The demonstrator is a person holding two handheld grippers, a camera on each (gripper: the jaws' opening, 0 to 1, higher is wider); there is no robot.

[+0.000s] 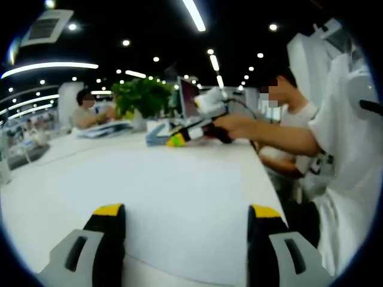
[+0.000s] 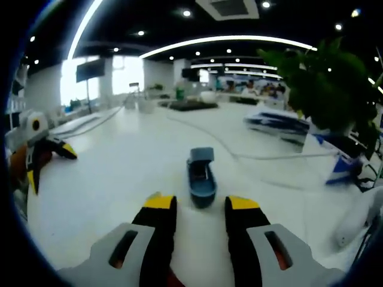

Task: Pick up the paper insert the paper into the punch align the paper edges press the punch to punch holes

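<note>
In the left gripper view, the left gripper (image 1: pixel 187 224) is hovering with released, empty jaws straddling the near edge of the paper (image 1: pixel 179 191), which is lying flat on the white worktop (image 1: pixel 60 161), seemingly lining up to pick it up. In the right gripper view, the right gripper (image 2: pixel 194 218) is waiting, jaws released and empty, just behind the blue punch (image 2: pixel 201 176), probably ready to steady or press it.

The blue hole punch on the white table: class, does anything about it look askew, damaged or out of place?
Nothing stands out. The blue hole punch sits upright on the white table, just beyond the right gripper, whose jaws are open. No paper is in it yet; the paper sheet lies flat ahead of the left gripper.
</note>
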